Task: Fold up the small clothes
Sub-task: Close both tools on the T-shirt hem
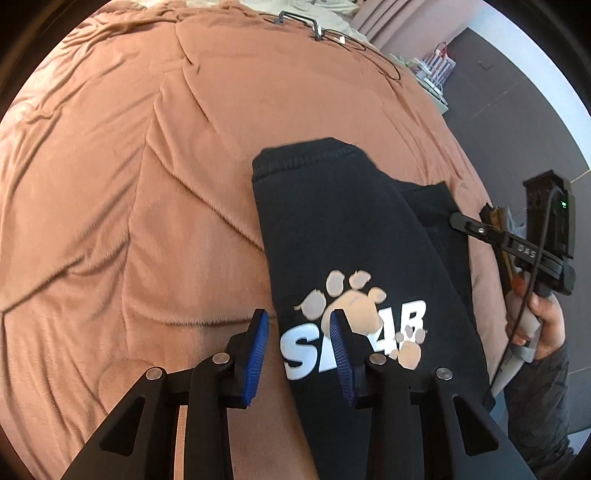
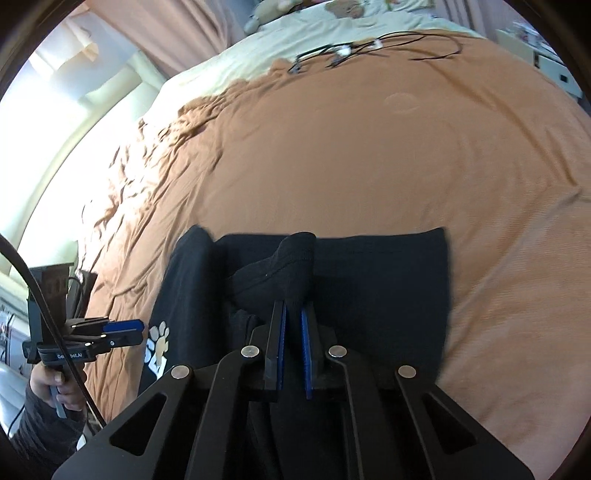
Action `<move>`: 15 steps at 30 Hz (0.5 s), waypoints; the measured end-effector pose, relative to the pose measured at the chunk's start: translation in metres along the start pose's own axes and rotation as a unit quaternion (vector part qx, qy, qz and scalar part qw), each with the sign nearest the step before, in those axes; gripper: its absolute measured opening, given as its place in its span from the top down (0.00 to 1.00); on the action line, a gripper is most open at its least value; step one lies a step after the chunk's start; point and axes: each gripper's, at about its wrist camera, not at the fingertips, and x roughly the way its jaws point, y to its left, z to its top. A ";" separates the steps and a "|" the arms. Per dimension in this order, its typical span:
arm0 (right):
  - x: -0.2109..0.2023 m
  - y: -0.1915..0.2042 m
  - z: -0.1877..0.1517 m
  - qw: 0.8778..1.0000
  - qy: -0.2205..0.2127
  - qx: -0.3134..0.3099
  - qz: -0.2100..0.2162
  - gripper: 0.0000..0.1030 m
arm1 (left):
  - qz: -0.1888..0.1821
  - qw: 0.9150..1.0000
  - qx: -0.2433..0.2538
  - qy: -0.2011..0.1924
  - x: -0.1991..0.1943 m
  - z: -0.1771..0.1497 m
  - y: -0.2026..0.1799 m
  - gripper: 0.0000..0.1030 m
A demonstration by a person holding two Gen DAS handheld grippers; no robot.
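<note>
A small black garment point(image 1: 332, 221) with a paw print and white letters lies on a brown blanket point(image 1: 147, 184). My left gripper point(image 1: 298, 315) is open over its near left edge. One blue pad sits above the print, the other above the blanket, and neither presses on the cloth. In the right wrist view the garment point(image 2: 388, 280) lies flat and partly folded, with a bunch of its fabric raised in the middle. My right gripper point(image 2: 291, 306) is shut on that bunch. From the left wrist view the right gripper point(image 1: 456, 220) meets the garment's right side. The left gripper point(image 2: 138, 330) shows beside the print.
The brown blanket point(image 2: 369, 147) covers a wide bed. A metal hanger point(image 1: 295, 18) and thin black cables point(image 2: 369, 48) lie at its far end near a pale sheet point(image 2: 258, 48). Striped bags point(image 1: 439, 62) stand on the floor to the right. A person's hand point(image 1: 546, 325) holds the right gripper's handle.
</note>
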 end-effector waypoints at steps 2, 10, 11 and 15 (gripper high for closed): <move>-0.005 -0.007 -0.003 1.000 -0.004 0.011 -0.011 0.96 | 0.009 1.000 0.002 0.000 0.004 0.005 -0.001 0.65; -0.012 -0.033 -0.012 0.996 -0.020 0.071 -0.048 0.97 | 0.043 0.999 0.013 0.001 0.022 0.016 -0.002 0.65; -0.013 -0.035 -0.014 0.996 -0.020 0.076 -0.048 0.97 | 0.044 0.999 0.014 0.003 0.025 0.016 -0.004 0.65; -0.013 -0.038 -0.015 0.994 -0.026 0.081 -0.061 1.00 | 0.056 0.998 0.028 0.009 0.034 0.014 -0.002 0.65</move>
